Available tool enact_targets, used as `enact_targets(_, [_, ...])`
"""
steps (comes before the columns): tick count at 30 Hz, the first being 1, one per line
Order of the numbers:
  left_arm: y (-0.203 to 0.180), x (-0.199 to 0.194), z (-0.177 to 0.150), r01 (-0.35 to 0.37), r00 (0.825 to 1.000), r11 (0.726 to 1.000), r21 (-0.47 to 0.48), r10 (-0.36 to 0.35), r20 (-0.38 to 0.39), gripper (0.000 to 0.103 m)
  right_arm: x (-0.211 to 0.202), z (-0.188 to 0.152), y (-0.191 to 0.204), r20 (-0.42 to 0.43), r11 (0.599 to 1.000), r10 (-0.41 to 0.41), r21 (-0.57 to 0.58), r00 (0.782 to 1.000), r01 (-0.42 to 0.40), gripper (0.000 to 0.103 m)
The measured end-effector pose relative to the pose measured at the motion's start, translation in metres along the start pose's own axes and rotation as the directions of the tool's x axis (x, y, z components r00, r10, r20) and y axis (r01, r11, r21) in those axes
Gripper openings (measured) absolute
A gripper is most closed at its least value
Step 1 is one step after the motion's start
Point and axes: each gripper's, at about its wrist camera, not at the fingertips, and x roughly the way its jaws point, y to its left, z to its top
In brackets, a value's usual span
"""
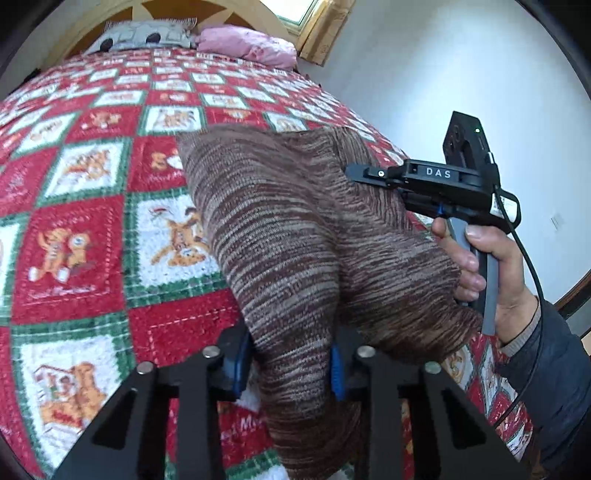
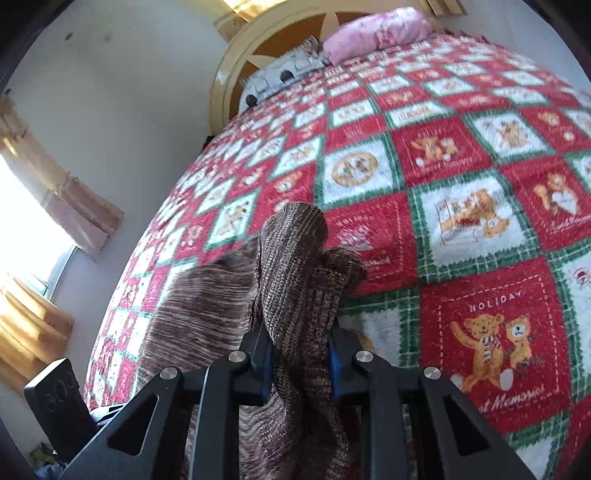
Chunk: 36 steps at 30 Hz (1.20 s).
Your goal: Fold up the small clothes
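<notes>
A brown and cream striped knit garment (image 1: 303, 236) hangs lifted above the bed, held between both grippers. My left gripper (image 1: 290, 369) is shut on one bunched edge of it between the blue pads. My right gripper (image 2: 299, 363) is shut on another bunched edge (image 2: 295, 266), which stands up above the fingers. The right gripper also shows in the left wrist view (image 1: 424, 177), held in a hand at the garment's right side, its fingertips hidden in the fabric. The rest of the knit (image 2: 199, 306) drapes left and down.
The bed is covered by a red, green and white Christmas patchwork blanket (image 1: 81, 229) (image 2: 461, 206). A pink pillow (image 1: 247, 44) and a grey patterned pillow (image 1: 144, 35) lie at the wooden headboard. A white wall is to the right, a curtained window (image 2: 33, 229) to the left.
</notes>
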Motion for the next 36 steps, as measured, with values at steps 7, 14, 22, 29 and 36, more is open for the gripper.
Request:
enact_targets(7, [-0.006, -0.036, -0.004, 0.02, 0.999, 1.0, 0.013, -0.021, 0.037, 0.031, -0.032, -0.009, 0.041, 0.08, 0.999, 0.044, -0.036, 0.996, -0.041, 0.022])
enact_targets(14, [0.007, -0.087, -0.021, -0.004, 0.996, 1.0, 0.007, 0.003, 0.091, 0.031, -0.054, -0.015, 0.087, 0.114, 0.992, 0.114, -0.073, 0.987, -0.106, 0.022])
enact_targets(22, [0.03, -0.15, -0.039, -0.061, 0.986, 0.998, -0.014, 0.062, 0.152, 0.031, -0.043, -0.025, 0.155, 0.08, 0.968, 0.219, -0.144, 0.972, -0.206, 0.022])
enact_targets(29, [0.058, -0.2, -0.059, -0.125, 0.973, 0.991, -0.047, 0.132, 0.19, 0.031, -0.014, -0.037, 0.218, 0.022, 0.937, 0.3, -0.193, 0.954, -0.29, 0.022])
enact_targets(36, [0.099, -0.23, -0.079, -0.181, 0.957, 0.977, -0.112, 0.201, 0.208, 0.031, 0.023, -0.051, 0.277, -0.052, 0.909, 0.341, -0.237, 0.939, -0.343, 0.022])
